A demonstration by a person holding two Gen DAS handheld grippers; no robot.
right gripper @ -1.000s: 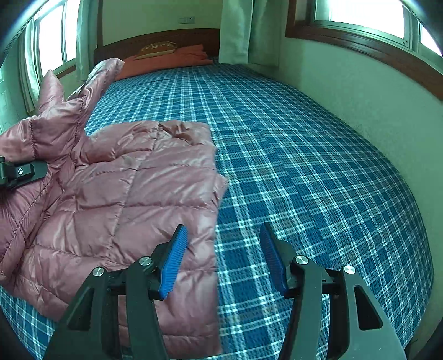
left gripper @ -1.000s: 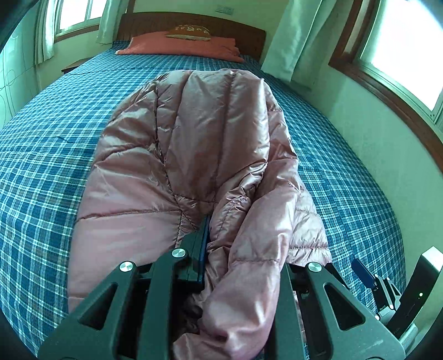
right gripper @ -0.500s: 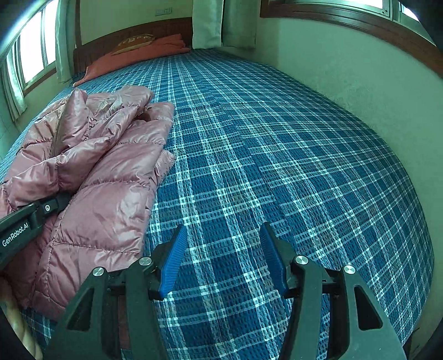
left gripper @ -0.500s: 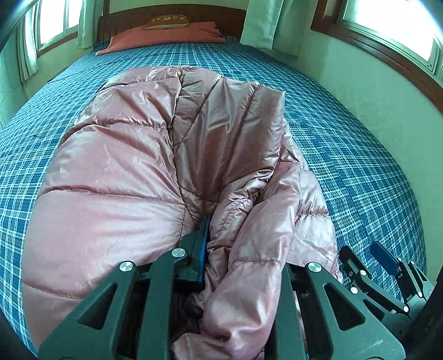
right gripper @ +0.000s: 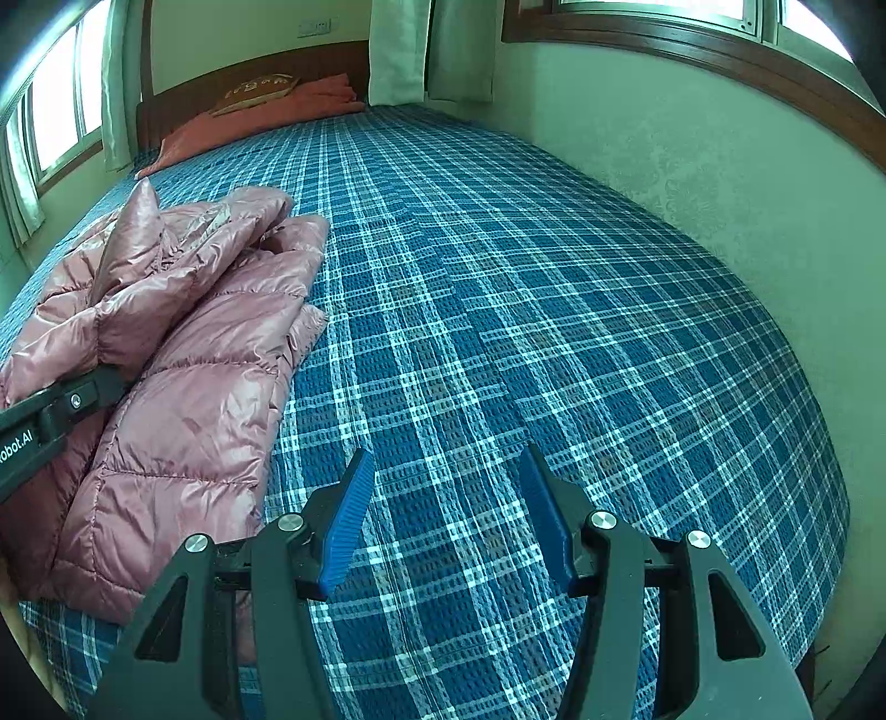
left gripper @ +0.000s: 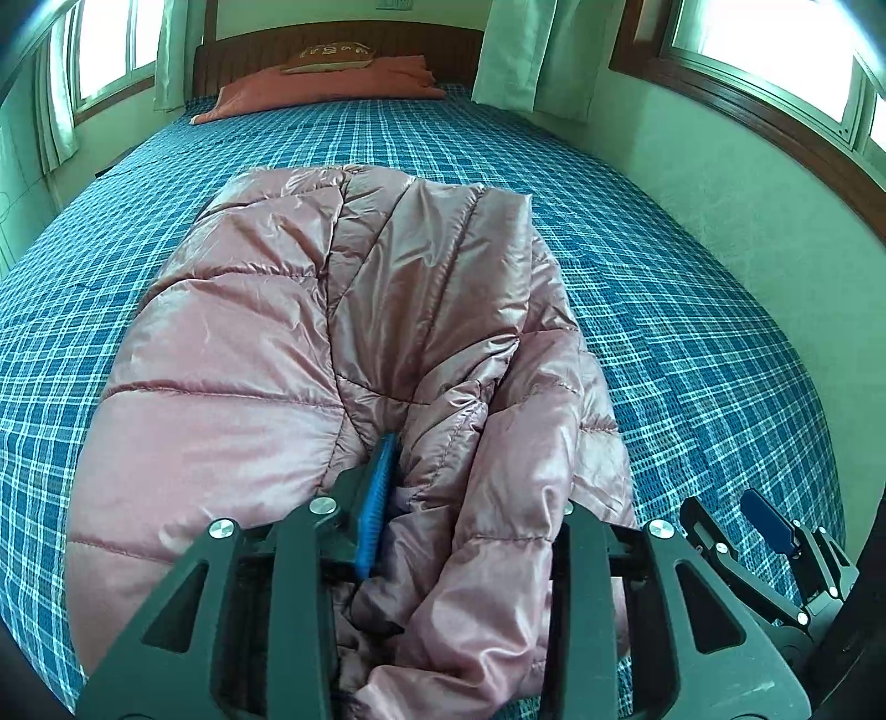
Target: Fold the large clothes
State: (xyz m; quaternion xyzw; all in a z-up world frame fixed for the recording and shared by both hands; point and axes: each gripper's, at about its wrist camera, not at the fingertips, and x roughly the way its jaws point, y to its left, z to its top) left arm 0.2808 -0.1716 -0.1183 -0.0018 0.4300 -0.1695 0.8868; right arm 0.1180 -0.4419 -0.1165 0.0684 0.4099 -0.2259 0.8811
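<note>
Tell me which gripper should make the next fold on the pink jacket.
Left, probably. The left gripper has just been opening with the pink jacket between its fingers. The right gripper hangs open above bare bedspread, beside the jacket.

Daylight pours in from the windows (left gripper: 775, 50), which are totally blown out. Everything's got a greenish cast, sharp enough overall, with heavy fisheye bending and dark vignetted corners.
</note>
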